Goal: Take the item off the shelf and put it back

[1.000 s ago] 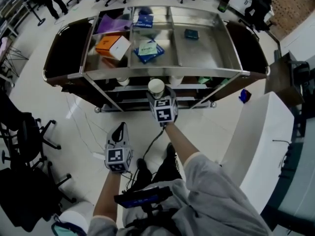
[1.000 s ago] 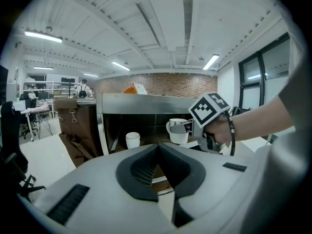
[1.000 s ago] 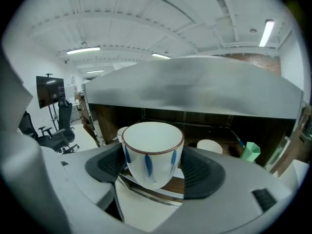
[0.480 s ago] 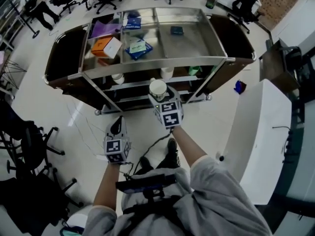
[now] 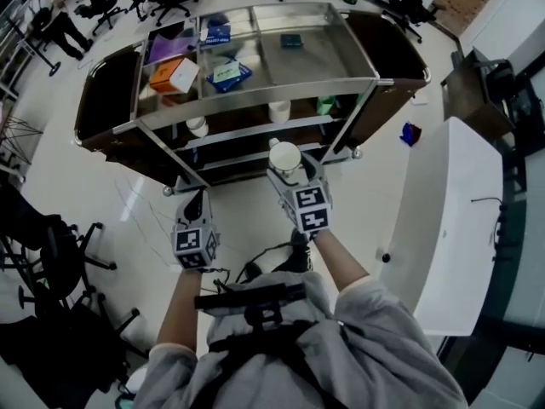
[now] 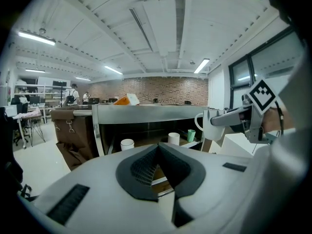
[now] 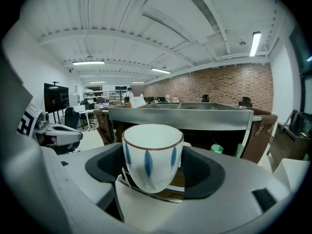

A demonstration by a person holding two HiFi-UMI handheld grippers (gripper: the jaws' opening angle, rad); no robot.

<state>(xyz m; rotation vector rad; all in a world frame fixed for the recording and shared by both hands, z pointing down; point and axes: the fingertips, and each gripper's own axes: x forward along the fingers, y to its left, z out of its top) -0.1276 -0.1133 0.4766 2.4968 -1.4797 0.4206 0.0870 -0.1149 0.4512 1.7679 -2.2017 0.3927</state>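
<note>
Head view: the right gripper (image 5: 291,175) held the white cup (image 5: 284,155) with blue marks out over the floor, on the near side of the steel shelf (image 5: 255,113). A second before, the cup was right at the shelf's front edge, so it had come away toward the person. That meant the taking-off part looked done, and only putting it back was left. The left gripper (image 5: 198,198) hung to the left, holding nothing. Left gripper view: its jaws were pressed together with nothing between. Two plain cups (image 6: 127,144) and a green cup (image 6: 191,135) sat far off on the middle shelf. Right gripper view: the jaws pinched the white cup's sides, and it stood upright
</note>
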